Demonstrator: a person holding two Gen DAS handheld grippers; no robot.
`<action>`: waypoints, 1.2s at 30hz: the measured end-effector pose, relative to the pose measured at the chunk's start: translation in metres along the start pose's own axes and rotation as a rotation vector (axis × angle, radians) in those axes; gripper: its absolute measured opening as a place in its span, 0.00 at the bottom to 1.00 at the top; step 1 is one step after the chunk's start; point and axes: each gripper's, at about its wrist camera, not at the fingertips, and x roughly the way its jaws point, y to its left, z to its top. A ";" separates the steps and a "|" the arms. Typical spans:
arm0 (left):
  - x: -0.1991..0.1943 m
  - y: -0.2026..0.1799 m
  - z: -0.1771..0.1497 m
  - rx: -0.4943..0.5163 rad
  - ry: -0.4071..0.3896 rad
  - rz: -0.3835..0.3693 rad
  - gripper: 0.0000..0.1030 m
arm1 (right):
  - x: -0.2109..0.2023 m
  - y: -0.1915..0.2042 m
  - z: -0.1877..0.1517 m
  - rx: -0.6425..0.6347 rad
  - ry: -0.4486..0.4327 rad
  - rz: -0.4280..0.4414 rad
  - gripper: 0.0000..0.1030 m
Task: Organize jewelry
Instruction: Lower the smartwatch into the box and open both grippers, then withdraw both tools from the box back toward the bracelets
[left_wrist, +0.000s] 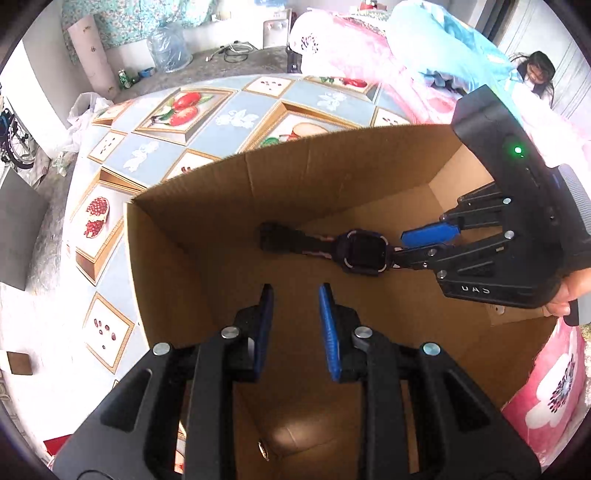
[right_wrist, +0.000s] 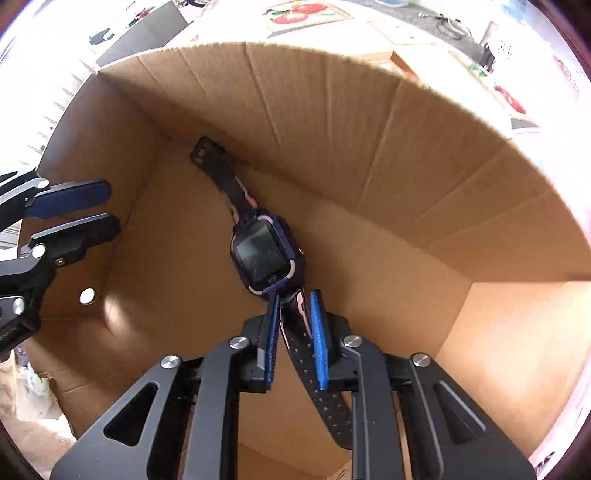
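An open brown corrugated cardboard box (left_wrist: 306, 177) stands on a tabletop (left_wrist: 236, 118) covered with a pale blue and cream cloth printed with framed fruit pictures. Inside the box, on its floor and close to the far wall, lies a dark purple and black smartwatch with pink trim and a square black screen (right_wrist: 264, 254). Its buckle strap stretches away toward a corner of the box, and its perforated strap runs back toward the right gripper (right_wrist: 294, 306).

The right gripper points steeply down into the box. Its blue-padded jaws stand slightly apart with the perforated strap lying between them; a narrow gap shows on each side of the strap, so the pads do not appear to press on it. In the left wrist view this same gripper reaches in from the right edge, held by a hand (left_wrist: 569, 291), with its tips just beside the watch case.

The left gripper (left_wrist: 295, 291) also points down into the box, nearer the opposite side wall. Its jaws are a little apart and nothing sits between them; only the bare cardboard floor shows in the gap. It is well apart from the watch.

Beside the box lies pink flowered bedding (left_wrist: 554, 384), with a light blue quilt (left_wrist: 443, 48) behind.
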 end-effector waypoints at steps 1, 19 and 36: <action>-0.007 0.002 -0.003 -0.007 -0.027 -0.005 0.23 | -0.003 -0.001 0.002 -0.003 -0.023 -0.015 0.31; -0.094 0.021 -0.100 -0.043 -0.374 0.028 0.28 | 0.030 0.030 -0.011 -0.028 0.132 0.087 0.33; -0.099 0.029 -0.149 -0.088 -0.418 0.002 0.29 | 0.014 0.080 -0.006 -0.095 -0.006 -0.077 0.43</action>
